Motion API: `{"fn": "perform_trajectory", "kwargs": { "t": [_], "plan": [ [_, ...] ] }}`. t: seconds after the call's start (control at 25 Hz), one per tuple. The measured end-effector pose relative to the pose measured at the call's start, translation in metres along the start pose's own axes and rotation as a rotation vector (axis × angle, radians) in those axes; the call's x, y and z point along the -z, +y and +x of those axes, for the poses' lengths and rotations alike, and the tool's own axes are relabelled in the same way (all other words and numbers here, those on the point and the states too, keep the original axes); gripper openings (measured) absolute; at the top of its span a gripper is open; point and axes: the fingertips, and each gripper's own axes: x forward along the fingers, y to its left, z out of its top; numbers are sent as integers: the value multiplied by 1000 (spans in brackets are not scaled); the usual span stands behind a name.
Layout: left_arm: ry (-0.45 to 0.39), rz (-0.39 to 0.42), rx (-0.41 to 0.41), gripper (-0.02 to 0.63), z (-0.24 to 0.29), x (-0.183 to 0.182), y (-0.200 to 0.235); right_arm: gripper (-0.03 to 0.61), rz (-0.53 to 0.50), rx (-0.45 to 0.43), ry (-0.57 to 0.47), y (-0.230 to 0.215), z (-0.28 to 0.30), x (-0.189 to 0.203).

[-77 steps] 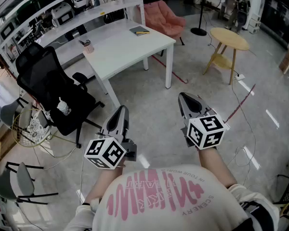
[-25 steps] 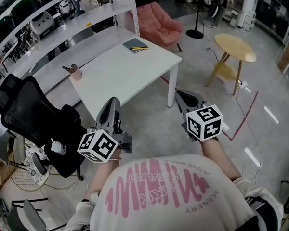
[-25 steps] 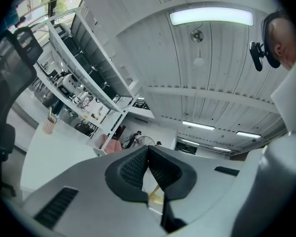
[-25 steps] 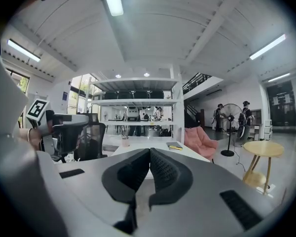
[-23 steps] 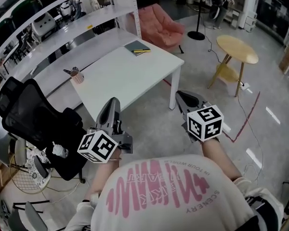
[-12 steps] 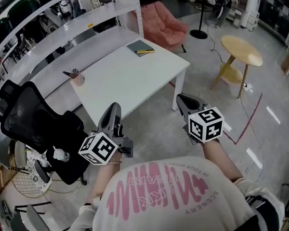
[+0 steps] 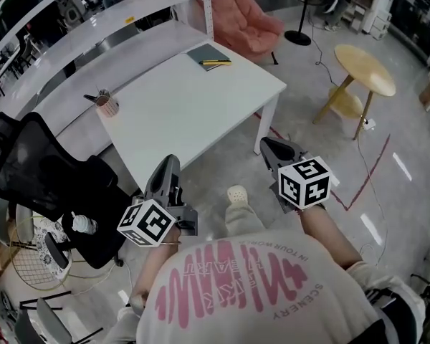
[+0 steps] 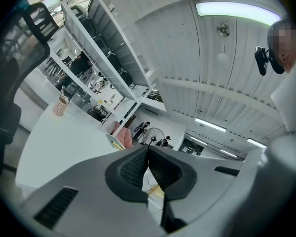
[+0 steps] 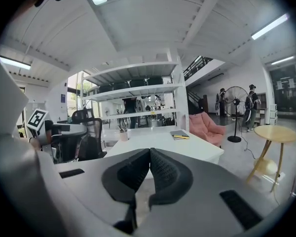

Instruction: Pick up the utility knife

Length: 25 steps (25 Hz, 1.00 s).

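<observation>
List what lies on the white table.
A grey pad with a yellow utility knife on it at the far corner, and a pen cup at the left corner. The left gripper hides the near corner of the table.

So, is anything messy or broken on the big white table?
Nothing stands out. The white rectangular table looks tidy: the yellow utility knife lies on a flat grey notebook near the far corner, and a small pinkish pen cup stands upright near the left corner.
</observation>
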Motion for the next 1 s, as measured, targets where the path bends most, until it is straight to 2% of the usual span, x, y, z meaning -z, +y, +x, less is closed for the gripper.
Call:
{"fn": "perform_trajectory", "kwargs": {
  "t": [0.28,0.48,0.56,0.8,1.0],
  "plan": [
    [-29,24,-64,23,36,-32,39,15,75,-55,-34,-23,67,-30],
    [-38,38,-85,23,87,-48,60,15,296,-118,-89,-58,118,-61],
    [-40,47,-96,23,109,-55,64,15,349,-131,-107,-76,136,-72],
    [-64,46,-120,23,187,-80,79,15,339,-146,-112,-127,195,-110],
    [-95,113,-152,23,249,-101,91,15,336,-185,-123,-168,251,-142]
  ]
}}
